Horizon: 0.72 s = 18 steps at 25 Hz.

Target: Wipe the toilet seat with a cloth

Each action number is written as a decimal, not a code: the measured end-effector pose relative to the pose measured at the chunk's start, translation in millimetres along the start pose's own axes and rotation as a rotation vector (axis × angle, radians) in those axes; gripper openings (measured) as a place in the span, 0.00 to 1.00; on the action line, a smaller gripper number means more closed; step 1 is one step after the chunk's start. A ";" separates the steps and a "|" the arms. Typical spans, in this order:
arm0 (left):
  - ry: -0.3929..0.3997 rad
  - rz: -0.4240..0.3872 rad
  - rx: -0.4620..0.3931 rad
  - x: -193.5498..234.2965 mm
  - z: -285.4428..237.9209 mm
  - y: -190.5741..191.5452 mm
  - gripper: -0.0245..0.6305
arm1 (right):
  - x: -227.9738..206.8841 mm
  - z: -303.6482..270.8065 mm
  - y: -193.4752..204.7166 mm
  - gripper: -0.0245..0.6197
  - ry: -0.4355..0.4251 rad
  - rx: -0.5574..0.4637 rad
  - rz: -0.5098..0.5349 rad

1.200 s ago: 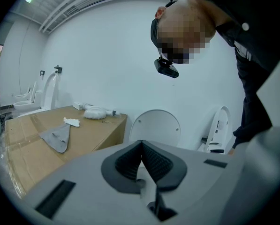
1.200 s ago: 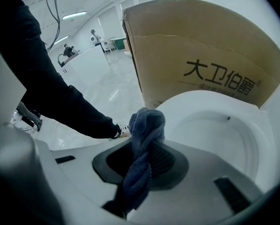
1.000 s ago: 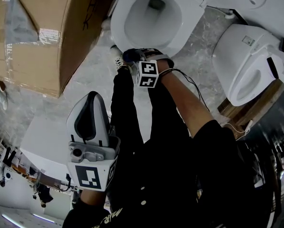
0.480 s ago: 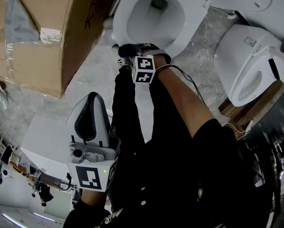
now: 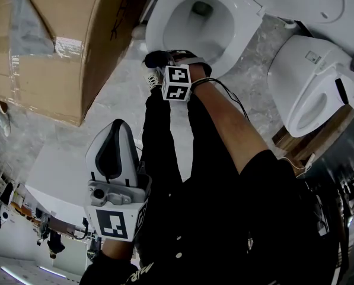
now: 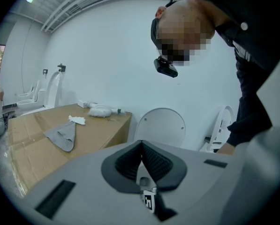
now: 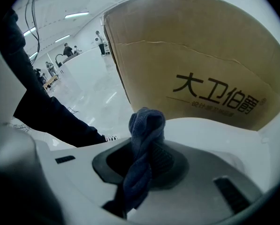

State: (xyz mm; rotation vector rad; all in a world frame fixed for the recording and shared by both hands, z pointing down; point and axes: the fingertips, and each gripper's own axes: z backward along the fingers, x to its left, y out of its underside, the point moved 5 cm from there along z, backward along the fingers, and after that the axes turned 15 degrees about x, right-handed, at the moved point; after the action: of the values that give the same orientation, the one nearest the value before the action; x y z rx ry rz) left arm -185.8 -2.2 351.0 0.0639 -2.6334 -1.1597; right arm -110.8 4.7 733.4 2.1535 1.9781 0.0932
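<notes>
A white toilet (image 5: 236, 8) with its seat down stands at the top of the head view. My right gripper (image 5: 159, 58) is at the seat's near front rim, shut on a dark blue cloth (image 7: 144, 144) that bunches up between its jaws; the white rim (image 7: 215, 132) lies just beyond the cloth. My left gripper (image 5: 114, 153) is held low and back near the person's body, away from the toilet, its jaws shut with nothing between them (image 6: 142, 165).
A large cardboard box (image 5: 58, 40) stands close left of the toilet, with a grey rag (image 6: 62, 135) on top. A second toilet (image 5: 307, 82) lies at the right. The person's dark-trousered legs (image 5: 165, 159) fill the middle.
My right gripper with the cloth has slid leftward along the front rim of the seat. The left gripper has stayed about where it was.
</notes>
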 end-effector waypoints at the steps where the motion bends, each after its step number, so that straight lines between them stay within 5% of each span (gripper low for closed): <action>1: 0.000 0.002 0.001 0.9 -0.5 -0.3 0.05 | -2.8 -0.2 -1.1 0.16 0.000 0.000 -0.001; 18: -0.016 0.025 0.013 14.6 -4.3 0.1 0.05 | -74.3 5.3 -13.8 0.17 0.066 -0.035 -0.144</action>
State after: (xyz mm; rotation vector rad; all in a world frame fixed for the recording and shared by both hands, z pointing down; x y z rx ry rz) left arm -198.8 -7.3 357.0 0.0235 -2.6483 -1.1396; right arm -130.4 -68.5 732.8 2.0046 2.1444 0.1765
